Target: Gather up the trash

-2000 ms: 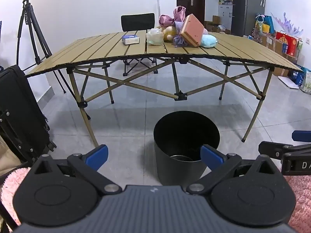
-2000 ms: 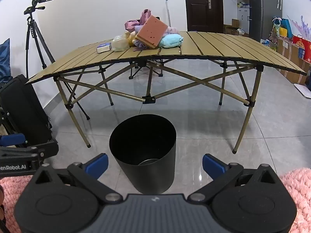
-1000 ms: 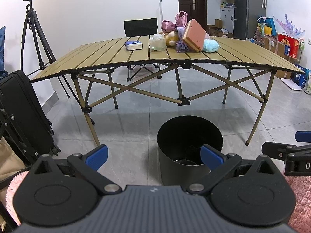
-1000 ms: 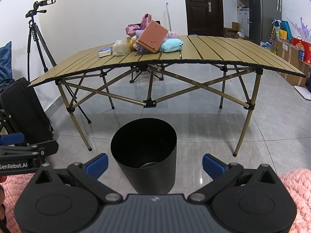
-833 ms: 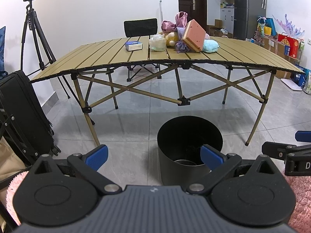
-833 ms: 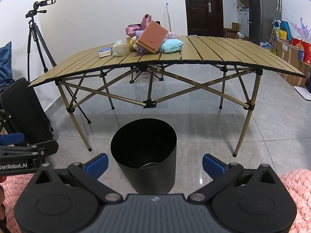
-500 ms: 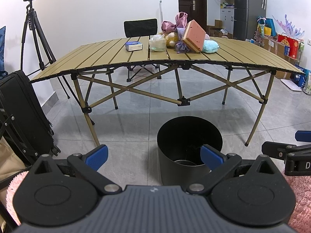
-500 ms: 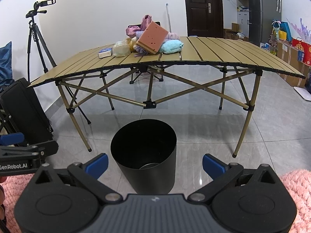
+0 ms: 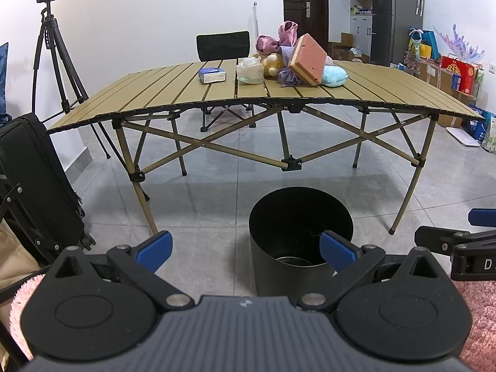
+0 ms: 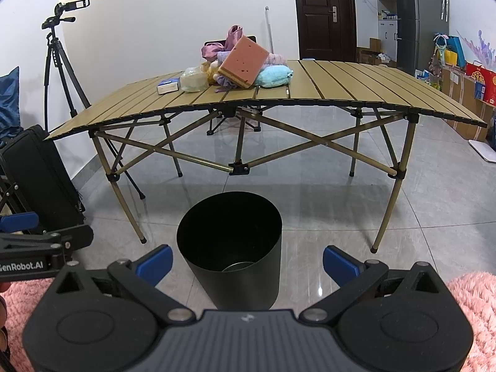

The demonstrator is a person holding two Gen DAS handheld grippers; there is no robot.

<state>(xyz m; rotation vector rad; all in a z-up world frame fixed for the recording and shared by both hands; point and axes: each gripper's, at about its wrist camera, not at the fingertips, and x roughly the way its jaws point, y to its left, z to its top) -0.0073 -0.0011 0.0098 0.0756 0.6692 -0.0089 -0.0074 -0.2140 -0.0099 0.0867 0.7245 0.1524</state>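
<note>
A black round bin stands on the grey floor in front of a slatted folding table; it also shows in the right wrist view. On the table lie a tissue pack, a crumpled plastic bag, a pink sponge block, a teal plush and purple cloth. My left gripper is open and empty, low beside the bin. My right gripper is open and empty, just before the bin.
A black suitcase stands at the left, a camera tripod behind it. A black chair is behind the table. Boxes and bags line the right wall. Pink rug lies under the grippers.
Both views rose slightly two seconds ago and have since held still. Both grippers stay open and empty.
</note>
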